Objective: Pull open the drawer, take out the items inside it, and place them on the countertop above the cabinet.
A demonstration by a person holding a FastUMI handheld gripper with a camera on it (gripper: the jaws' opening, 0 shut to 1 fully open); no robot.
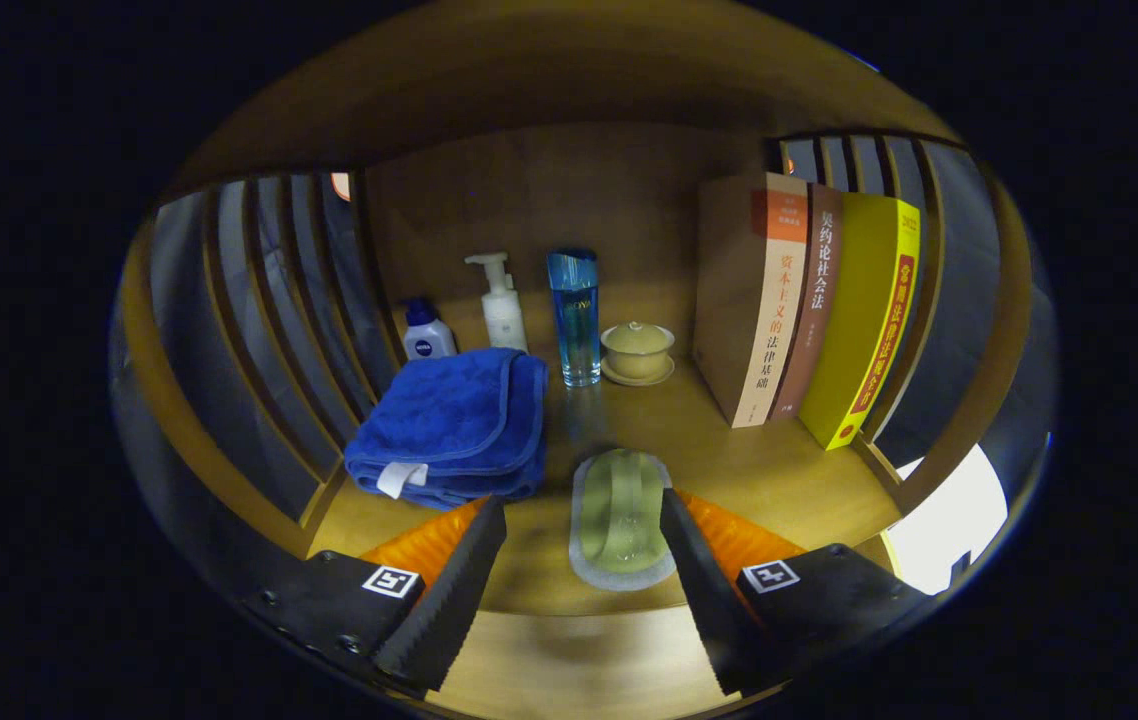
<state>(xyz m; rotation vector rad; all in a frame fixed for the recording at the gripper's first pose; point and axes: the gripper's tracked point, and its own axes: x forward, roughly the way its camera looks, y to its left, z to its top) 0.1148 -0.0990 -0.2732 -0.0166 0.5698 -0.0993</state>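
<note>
Looked out over a smooth wooden surface with slatted wooden side walls. Centre landmark: a flat oblong green pad with a pale rim, soft-looking, lying on the wood. Fingers spread wide, serrated inner edges showing, holding nothing. Sat one on each side of the green pad, right one at or over its rim, contact not clear. Left of the pad, one folded blue towel, quilted and plush, white tag at the front. Behind the pad, one tall clear blue bottle; beside it one small lidded ceramic cup on a saucer. Further back left, one white pump bottle and one small squat lotion bottle. Right of the pad, three upright books, spines out, touching. Drawer itself not made out.
</note>
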